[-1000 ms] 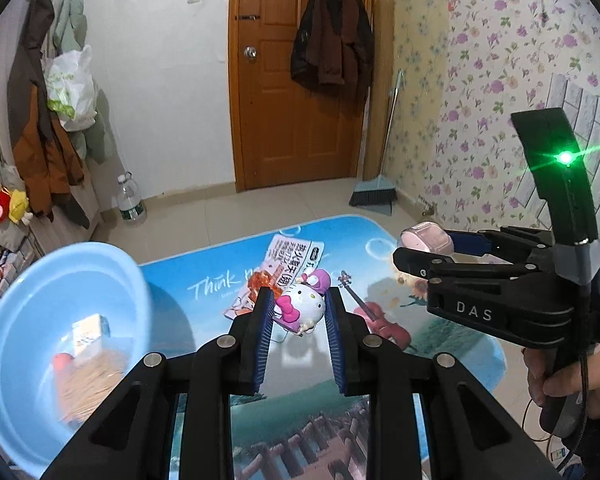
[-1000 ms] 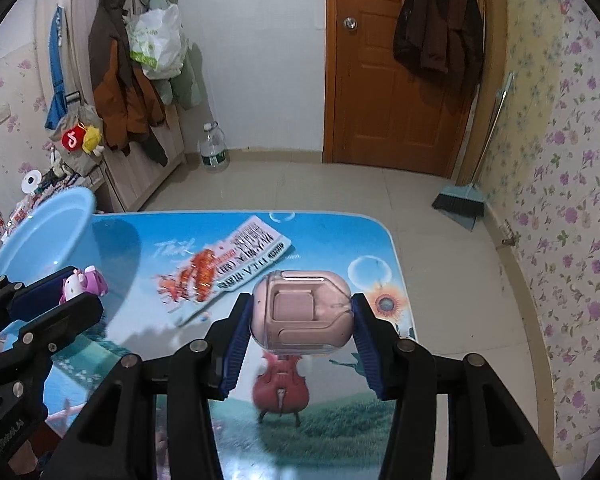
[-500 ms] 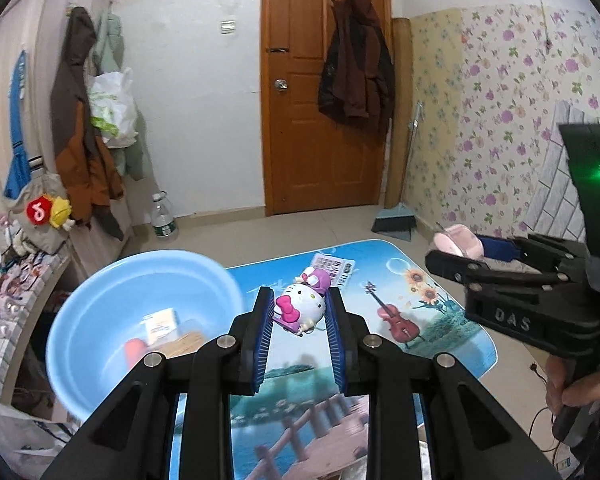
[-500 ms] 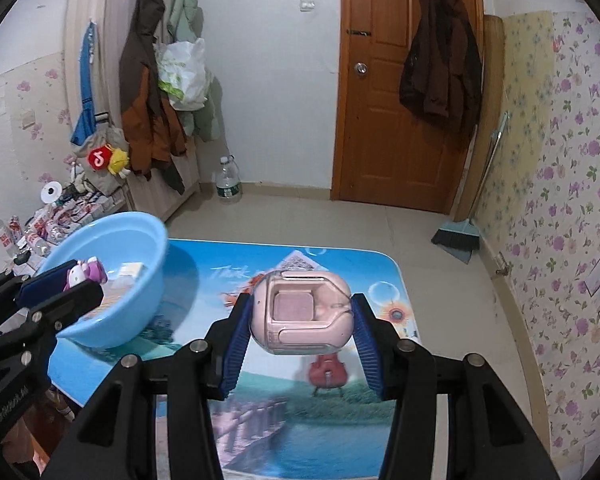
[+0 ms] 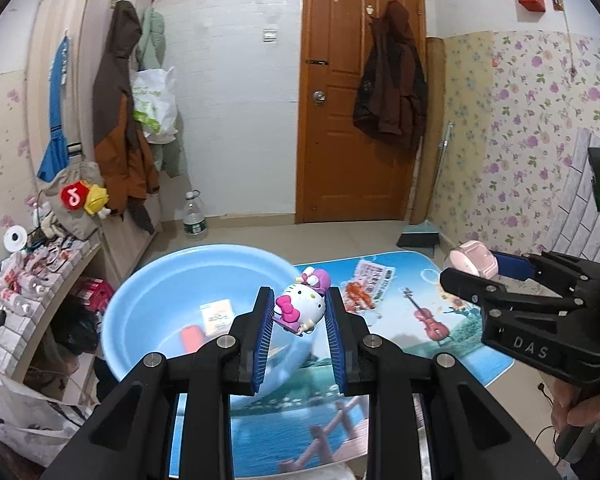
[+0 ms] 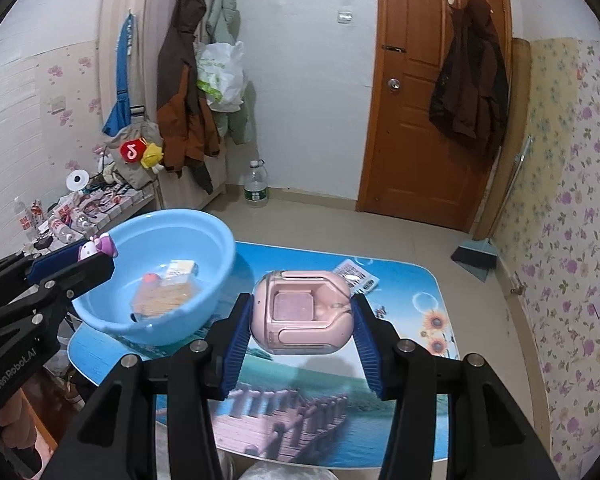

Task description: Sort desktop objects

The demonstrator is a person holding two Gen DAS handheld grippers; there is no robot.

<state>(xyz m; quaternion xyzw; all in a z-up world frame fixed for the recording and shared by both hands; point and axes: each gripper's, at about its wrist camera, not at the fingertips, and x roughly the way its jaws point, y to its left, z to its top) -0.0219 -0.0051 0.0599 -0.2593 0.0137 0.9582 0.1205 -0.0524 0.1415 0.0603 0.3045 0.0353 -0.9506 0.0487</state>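
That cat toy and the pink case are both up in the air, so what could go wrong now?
The cat toy sits tilted at the left gripper fingertips, so it might slip out before reaching the basin. The rounded pink case in the right gripper could roll free. The basin overhangs the table edge; a hard drop might tip it.
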